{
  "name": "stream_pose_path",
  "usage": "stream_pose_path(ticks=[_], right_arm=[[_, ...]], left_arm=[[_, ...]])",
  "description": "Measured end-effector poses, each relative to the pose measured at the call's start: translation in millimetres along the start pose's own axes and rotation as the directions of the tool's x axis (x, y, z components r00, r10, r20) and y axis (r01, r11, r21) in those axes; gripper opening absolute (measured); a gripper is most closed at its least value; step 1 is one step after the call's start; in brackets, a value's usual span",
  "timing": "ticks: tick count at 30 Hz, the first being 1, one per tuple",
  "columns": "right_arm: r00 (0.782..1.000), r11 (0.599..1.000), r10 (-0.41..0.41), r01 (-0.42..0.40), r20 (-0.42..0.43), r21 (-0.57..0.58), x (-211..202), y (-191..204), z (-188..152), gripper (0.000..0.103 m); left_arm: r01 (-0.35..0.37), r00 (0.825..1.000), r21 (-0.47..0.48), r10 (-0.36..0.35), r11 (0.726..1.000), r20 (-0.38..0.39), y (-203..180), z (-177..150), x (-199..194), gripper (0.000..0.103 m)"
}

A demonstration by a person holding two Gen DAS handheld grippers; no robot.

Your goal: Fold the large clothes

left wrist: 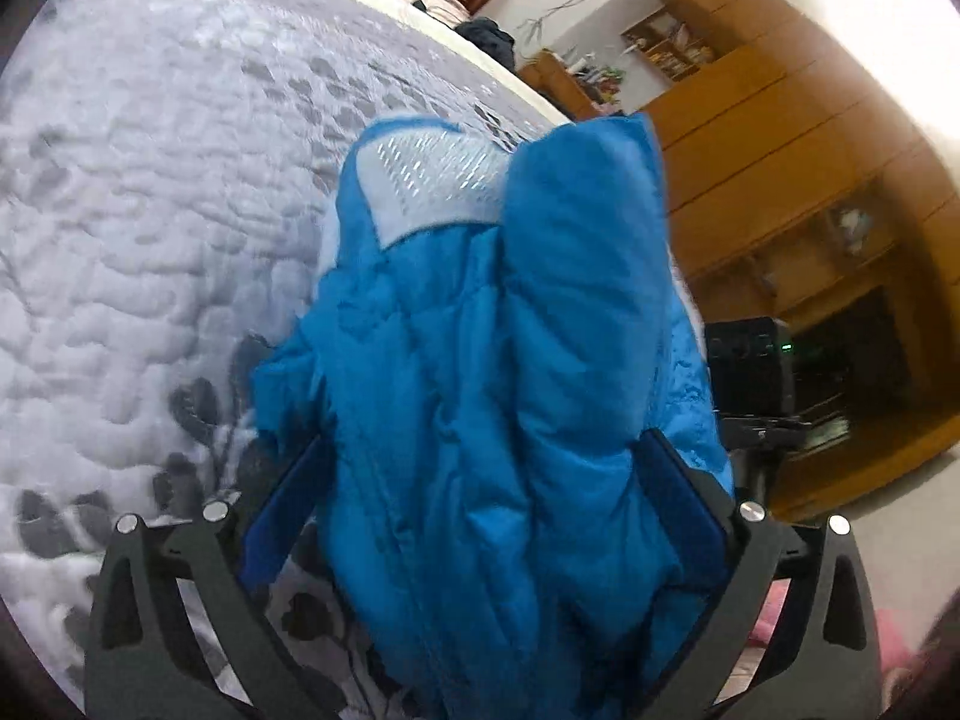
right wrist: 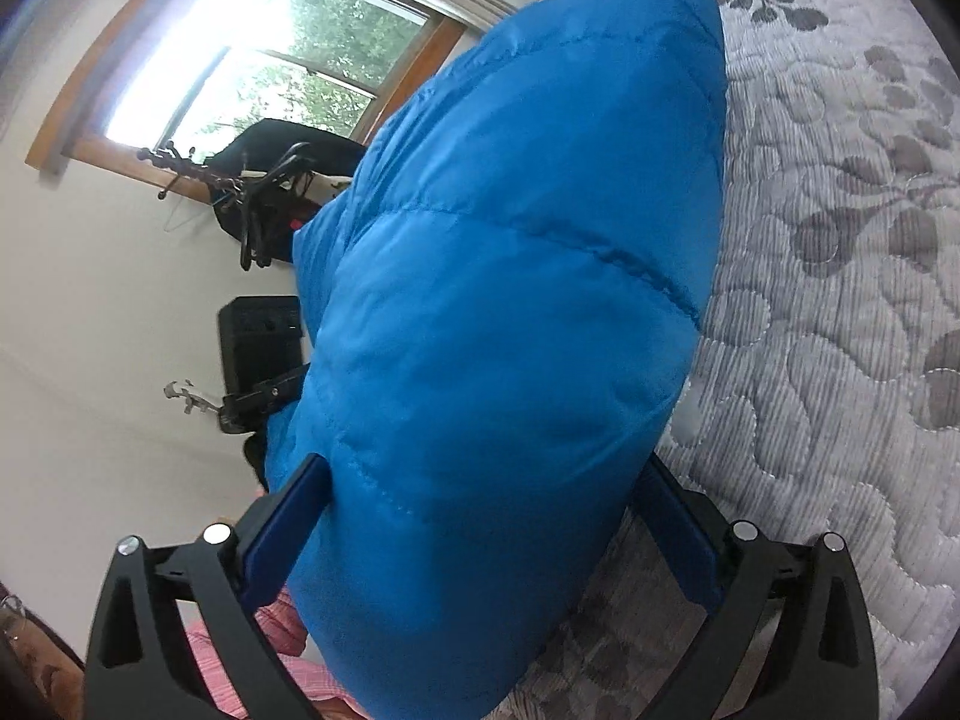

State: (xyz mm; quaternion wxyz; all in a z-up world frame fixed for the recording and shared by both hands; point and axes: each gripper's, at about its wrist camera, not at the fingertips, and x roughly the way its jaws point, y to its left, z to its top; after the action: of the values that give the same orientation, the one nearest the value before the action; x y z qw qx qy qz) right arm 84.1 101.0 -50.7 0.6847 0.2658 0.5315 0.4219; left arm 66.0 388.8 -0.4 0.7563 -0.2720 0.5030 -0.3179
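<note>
Left wrist view: both tongs [left wrist: 480,498] [right wrist: 480,516] spread wide yet clamping the puffy blue jacket [left wrist: 480,360] over the quilted bed [left wrist: 150,210] edge.

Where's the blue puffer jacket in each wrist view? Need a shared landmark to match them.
Left wrist: the blue puffer jacket fills the centre and lower middle, bunched between the left tool's fingers, white mesh lining at its top.
Right wrist: the jacket runs from bottom centre to top right, between the right tool's fingers.
Shared landmark: the grey leaf-patterned quilt, left of the jacket in the left view, right of it in the right view.
</note>
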Motion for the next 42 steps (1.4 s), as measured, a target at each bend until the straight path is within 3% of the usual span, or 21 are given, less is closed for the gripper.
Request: stream_pose_path(ticks=[5, 7, 9, 11, 15, 22, 29, 36, 42], right_arm=[[1.000, 1.000, -0.001, 0.001, -0.004, -0.012, 16.8, 4.2, 5.5, 0.100], [1.000, 1.000, -0.013, 0.013, -0.003, -0.026, 24.6, 12.2, 7.5, 0.100], [1.000, 0.999, -0.024, 0.024, 0.007, -0.040, 23.8, 17.0, 5.6, 0.093], [0.999, 0.998, -0.029, 0.030, 0.020, -0.051, 20.0, 21.3, 4.6, 0.084], [0.998, 0.995, -0.047, 0.050, 0.043, -0.082, 7.5, 30.9, 0.2, 0.070], [0.988, 0.985, -0.082, 0.100, 0.131, -0.140, -46.3, 46.8, 0.2, 0.066], [0.971, 0.976, -0.140, 0.168, 0.194, -0.138, -117.5, 43.8, 15.1, 0.066], [0.957, 0.973, -0.211, 0.226, 0.198, -0.053, -155.6, -12.1, 44.6, 0.066], [0.972, 0.990, -0.139, 0.130, 0.191, 0.062, -157.0, -83.0, 50.3, 0.070]], left_arm=[[0.106, 0.994, -0.008, -0.106, 0.994, 0.012, 5.0, -6.9, 7.1, 0.101], [0.122, 0.992, -0.003, -0.121, 0.993, 0.024, 4.4, -10.0, 10.8, 0.101], [0.121, 0.991, 0.000, -0.121, 0.993, 0.050, 0.3, -12.9, 12.5, 0.099], [0.124, 0.990, 0.000, -0.124, 0.992, 0.068, -2.3, -16.6, 13.1, 0.084], [0.142, 0.985, -0.017, -0.139, 0.990, 0.102, -9.5, -22.6, 17.3, 0.071], [0.202, 0.974, 0.010, -0.202, 0.979, 0.101, -46.9, -22.4, 40.4, 0.052], [0.261, 0.961, 0.047, -0.264, 0.964, 0.076, -99.9, 11.9, 88.8, 0.052], [0.196, 0.980, 0.071, -0.198, 0.978, 0.020, -120.9, 47.4, 160.2, 0.052], [0.157, 0.987, 0.115, -0.160, 0.981, 0.020, -117.9, 55.6, 186.0, 0.060]])
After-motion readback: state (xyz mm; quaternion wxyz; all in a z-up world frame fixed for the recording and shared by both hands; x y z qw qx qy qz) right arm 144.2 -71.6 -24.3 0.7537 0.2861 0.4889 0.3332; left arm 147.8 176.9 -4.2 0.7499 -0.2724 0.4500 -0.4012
